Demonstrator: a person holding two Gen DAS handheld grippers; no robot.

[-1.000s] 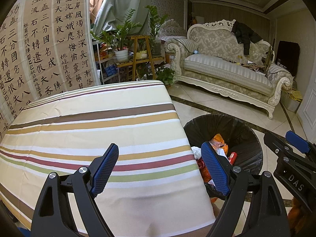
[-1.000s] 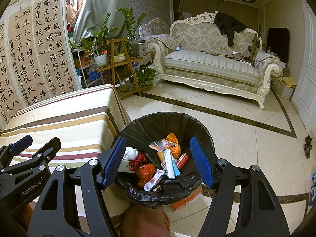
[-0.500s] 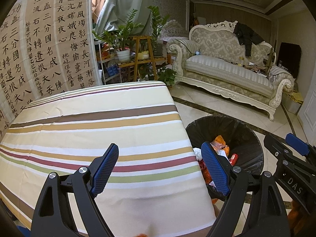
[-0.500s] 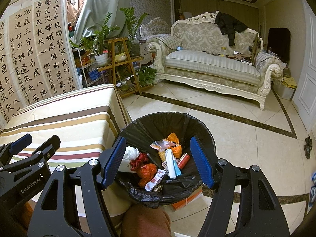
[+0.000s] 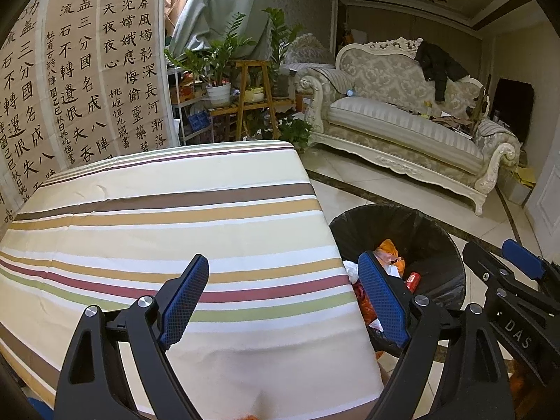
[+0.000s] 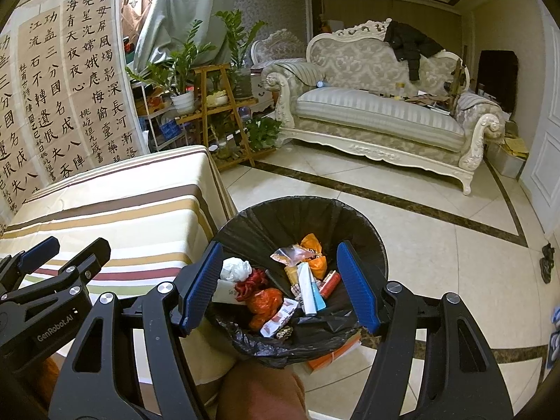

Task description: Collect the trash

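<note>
Little has moved since a second ago: both grippers hover as before, spread wide, gripping nothing.

From my remote seat, my left gripper [image 5: 283,301] hangs over the striped table [image 5: 168,210]; no litter shows on it. My right gripper [image 6: 280,283] sits above the black-lined bin [image 6: 371,241], at the table's 3 o'clock. Inside lie trash [image 6: 280,287]: wrappers, a white tissue at 9 o'clock, a tube. I judge these light, soft and crinkly; I'd pinch each across its bunched middle, gently.
</note>
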